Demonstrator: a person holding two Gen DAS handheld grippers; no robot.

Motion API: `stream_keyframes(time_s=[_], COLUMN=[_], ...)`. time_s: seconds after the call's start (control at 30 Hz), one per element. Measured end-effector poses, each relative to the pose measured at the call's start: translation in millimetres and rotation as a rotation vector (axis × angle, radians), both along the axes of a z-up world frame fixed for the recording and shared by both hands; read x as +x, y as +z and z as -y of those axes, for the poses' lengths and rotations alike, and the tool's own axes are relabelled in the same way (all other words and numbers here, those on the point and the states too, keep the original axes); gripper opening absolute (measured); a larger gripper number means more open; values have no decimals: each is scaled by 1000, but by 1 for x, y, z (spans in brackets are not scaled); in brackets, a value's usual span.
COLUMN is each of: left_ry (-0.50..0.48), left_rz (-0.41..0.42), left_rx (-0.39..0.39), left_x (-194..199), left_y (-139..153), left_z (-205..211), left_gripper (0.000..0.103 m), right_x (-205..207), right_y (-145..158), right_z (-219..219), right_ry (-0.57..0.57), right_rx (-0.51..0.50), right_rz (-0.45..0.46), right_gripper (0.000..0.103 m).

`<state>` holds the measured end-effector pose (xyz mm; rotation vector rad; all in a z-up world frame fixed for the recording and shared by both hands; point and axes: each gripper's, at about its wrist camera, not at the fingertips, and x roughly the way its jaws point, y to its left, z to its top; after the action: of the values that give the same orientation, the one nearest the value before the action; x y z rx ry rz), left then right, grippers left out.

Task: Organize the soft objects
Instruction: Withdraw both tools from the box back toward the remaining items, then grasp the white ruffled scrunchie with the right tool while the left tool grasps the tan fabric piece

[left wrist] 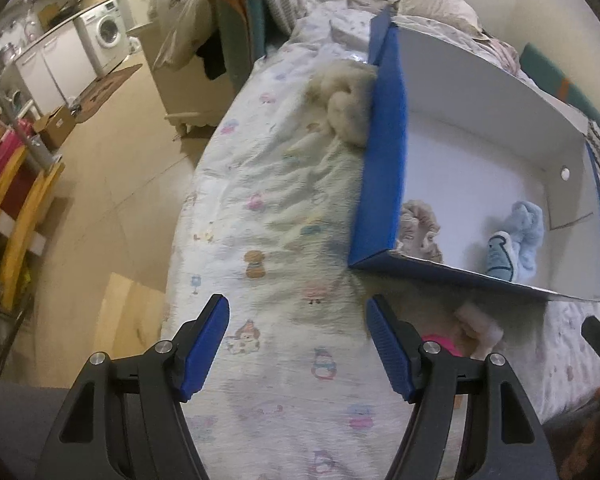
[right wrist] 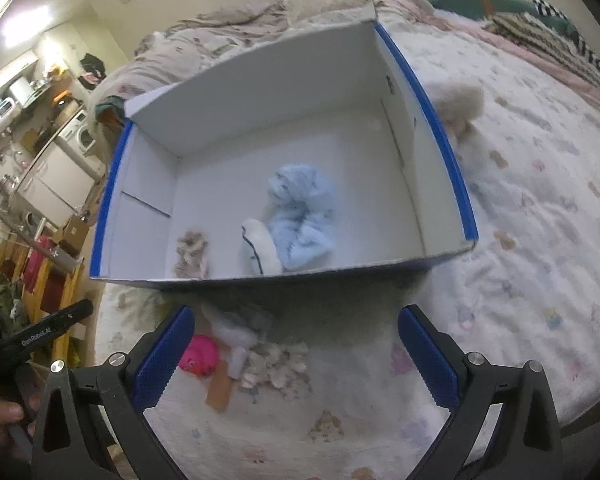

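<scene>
Over on the far left of the left wrist view there's a washing machine (left wrist: 107,34) way off across the room, and the floor (left wrist: 112,184) runs alongside the bed (left wrist: 260,240), which has a white sheet with little cartoon prints. The left tool (left wrist: 296,340) hangs over that sheet with its blue pads wide apart, nothing between them. Further up the bed a cream fluffy thing (left wrist: 346,104) sits right against the outside of the blue wall of the box (left wrist: 384,152). The box is open-topped, blue outside, white inside, and sits on the bed. Inside, in the near end, there's a beige frilly piece (left wrist: 420,228) in the corner and a light blue plush (left wrist: 520,236) a bit apart from it.

From the right wrist view, the right tool (right wrist: 296,352) is also spread open and empty, hovering just in front of the box's near wall. Between its pads, down on the sheet, is a small pile: a pink toy (right wrist: 200,356), a whitish fluffy bit (right wrist: 276,364) and a flat tan strip (right wrist: 220,392), all bunched close together, just outside the box. The blue plush has a white-and-pale-blue piece (right wrist: 256,248) resting against it.
</scene>
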<state>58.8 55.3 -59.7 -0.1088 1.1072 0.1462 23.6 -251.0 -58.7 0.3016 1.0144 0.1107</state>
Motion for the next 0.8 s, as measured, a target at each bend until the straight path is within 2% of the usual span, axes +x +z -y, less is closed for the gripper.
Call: stream_keyframes(time_s=[0.07,0.23,0.5,0.57,0.77,0.8], left_ry=[18,46,-32,-50,-80,-77], left_rz=[-8,-51,-142,-159,-217,-231], left_rx=[1,-57,-141,-141,-94,-94], left_x=[0,4,21,28,46,49], left_y=[-2,-12,-38,-46,-70,-75], left_z=[-4,-9,25,36,61,62], left_gripper=[68,68,67,66,40,30], right_x=[1,4,9,10,14,14], right_y=[-3,-10,-20,-23,-34,-37], right_z=[2,2,-3,-1,9,9], right_ry=[-8,-11,8,2,-26,-25], right_rx=[14,35,43,47,82,96], right_rz=[-15,-50,-101,-114,-166,-179], right_gripper=[103,103,103,103,103,103])
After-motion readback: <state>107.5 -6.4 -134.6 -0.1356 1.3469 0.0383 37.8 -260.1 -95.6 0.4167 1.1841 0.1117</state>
